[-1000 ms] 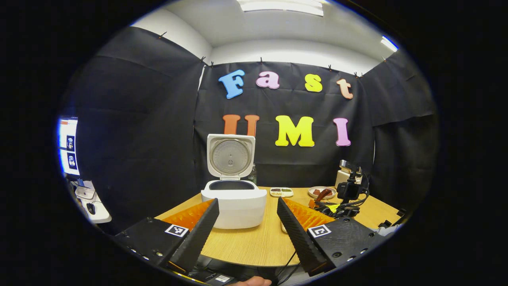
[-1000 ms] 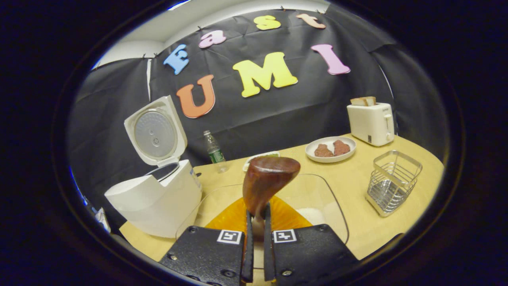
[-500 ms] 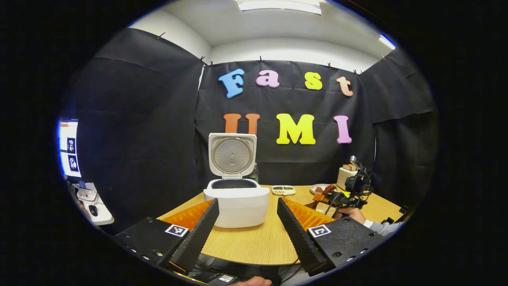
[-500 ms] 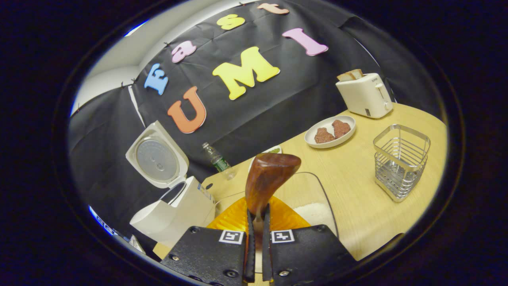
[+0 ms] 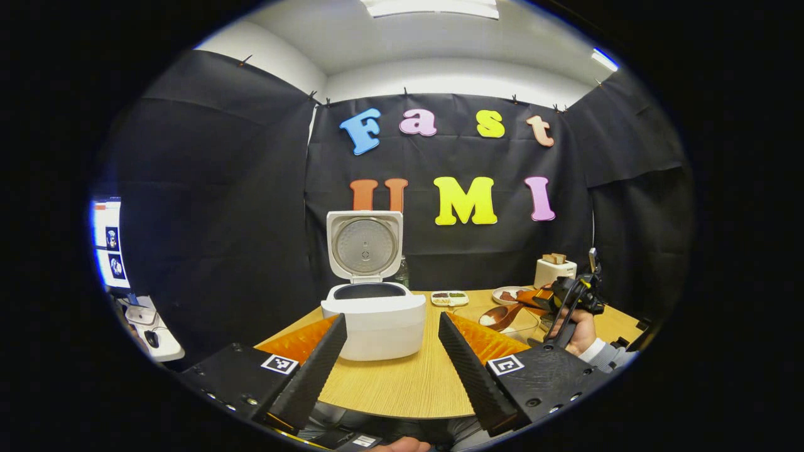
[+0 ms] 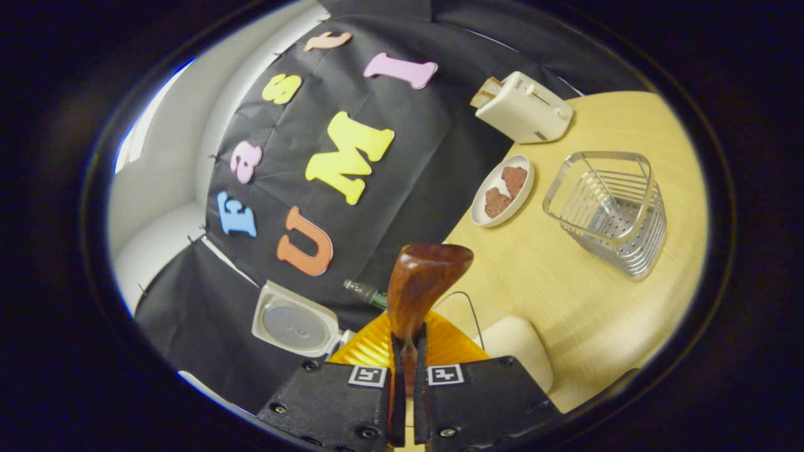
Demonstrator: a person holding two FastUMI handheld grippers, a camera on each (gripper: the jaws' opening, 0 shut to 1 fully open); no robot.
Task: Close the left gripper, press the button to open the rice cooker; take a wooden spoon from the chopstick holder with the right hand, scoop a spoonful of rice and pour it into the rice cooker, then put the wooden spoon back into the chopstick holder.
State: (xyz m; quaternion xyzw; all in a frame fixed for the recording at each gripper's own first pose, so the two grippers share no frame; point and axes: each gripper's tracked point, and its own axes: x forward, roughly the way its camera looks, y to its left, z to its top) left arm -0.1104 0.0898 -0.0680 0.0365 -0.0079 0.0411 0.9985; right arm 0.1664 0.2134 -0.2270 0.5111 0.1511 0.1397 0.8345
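The rice cooker (image 5: 374, 317) stands on the counter (image 5: 408, 383) with its lid (image 5: 365, 243) raised upright and the dark pot opening showing. It serves as the landmark here.

The left hand-held gripper (image 5: 391, 351) hangs low in front of the cooker, fingers spread wide with nothing between them; the cooker's body shows in the gap.

To the right of the cooker, in the left gripper view, a hand (image 5: 581, 331) holds the right hand-held gripper (image 5: 545, 299), which grips the spoon (image 5: 499, 316) by its handle. The spoon's bowl is over a clear container (image 5: 502, 320) that sits right of the cooker, and something white shows in the bowl.

In the right gripper view the right hand-held gripper's (image 6: 406, 351) fingers are nearly together, both pressed on the spoon (image 6: 422, 285) handle, the bowl rising ahead of them. This view is strongly tilted: the cooker's lid (image 6: 294, 319) lies at lower left, and white rice (image 6: 516, 342) in the container is just right of the fingers.

Farther from the cooker stand a wire holder (image 6: 610, 210), a plate (image 6: 502, 198) with two brown pieces, and a toaster (image 6: 522, 108) with bread in it. A bottle (image 6: 366, 294) lies just behind the cooker.
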